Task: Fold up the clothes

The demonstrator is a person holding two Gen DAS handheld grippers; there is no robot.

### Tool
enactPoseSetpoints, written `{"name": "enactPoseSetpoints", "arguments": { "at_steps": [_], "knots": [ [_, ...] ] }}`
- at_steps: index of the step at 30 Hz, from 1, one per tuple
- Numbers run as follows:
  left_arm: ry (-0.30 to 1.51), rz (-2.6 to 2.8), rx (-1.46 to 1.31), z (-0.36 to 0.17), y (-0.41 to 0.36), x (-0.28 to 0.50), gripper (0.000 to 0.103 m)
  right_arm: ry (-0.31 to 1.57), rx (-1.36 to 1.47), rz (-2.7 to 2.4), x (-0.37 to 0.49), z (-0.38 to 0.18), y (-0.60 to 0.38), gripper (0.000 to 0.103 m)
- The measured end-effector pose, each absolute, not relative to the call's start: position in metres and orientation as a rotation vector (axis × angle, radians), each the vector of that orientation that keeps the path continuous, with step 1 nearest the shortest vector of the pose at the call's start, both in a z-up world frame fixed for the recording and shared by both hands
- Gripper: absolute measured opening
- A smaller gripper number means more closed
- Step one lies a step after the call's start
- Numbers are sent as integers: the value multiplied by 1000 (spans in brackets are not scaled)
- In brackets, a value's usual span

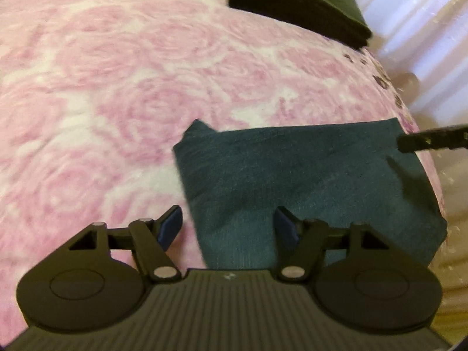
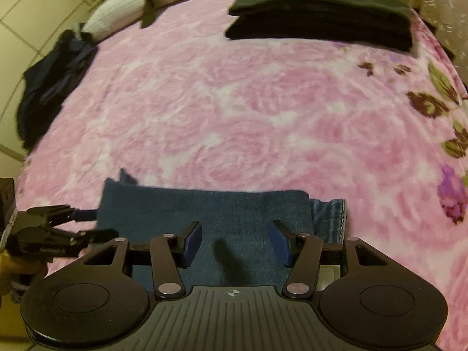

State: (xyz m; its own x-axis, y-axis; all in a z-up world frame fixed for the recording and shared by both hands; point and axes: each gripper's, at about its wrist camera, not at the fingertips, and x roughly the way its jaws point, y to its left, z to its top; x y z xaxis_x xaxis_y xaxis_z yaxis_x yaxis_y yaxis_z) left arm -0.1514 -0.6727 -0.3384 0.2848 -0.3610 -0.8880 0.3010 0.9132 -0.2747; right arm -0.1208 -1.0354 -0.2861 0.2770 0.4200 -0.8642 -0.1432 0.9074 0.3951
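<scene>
Blue padded fingers of the left gripper (image 1: 229,228) are seen spread wide with nothing between them, poised over the left edge of a teal, soft, nappy folded garment (image 1: 307,181). The right gripper (image 2: 235,244) is likewise held wide open and empty above the same garment (image 2: 204,213), near its front edge.

The cloth is judged light, limp and not slippery; it would sag if lifted by one point, so a layered edge or corner is best pinched through all plies.

It lies as a flat rectangle at the near edge of the pink rose-patterned bed blanket (image 2: 248,102), with a denim-blue strip (image 2: 329,219) showing at its right side and one small corner poking out at the far left. Whether another fold is owed cannot be told. Farther off, a stack of dark folded clothes (image 2: 321,20) rests, and a crumpled navy heap (image 2: 52,82) lies at the left.
</scene>
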Motion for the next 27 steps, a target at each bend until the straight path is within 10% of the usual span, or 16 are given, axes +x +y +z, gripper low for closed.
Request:
{"name": "enactPoseSetpoints", "arguments": {
  "at_steps": [14,25,27],
  "knots": [
    [1259,-373,24,-347,-688,-232,74,1162,126,549,-210,-276,-1053,55],
    [932,-521,543,-293,-715,-302,67,1089,-293,610,-279,-269,-1012,56],
    [861,-581,635,-288,-725,-328,70,1026,-516,689,-303,-268,-993,79]
  ]
}}
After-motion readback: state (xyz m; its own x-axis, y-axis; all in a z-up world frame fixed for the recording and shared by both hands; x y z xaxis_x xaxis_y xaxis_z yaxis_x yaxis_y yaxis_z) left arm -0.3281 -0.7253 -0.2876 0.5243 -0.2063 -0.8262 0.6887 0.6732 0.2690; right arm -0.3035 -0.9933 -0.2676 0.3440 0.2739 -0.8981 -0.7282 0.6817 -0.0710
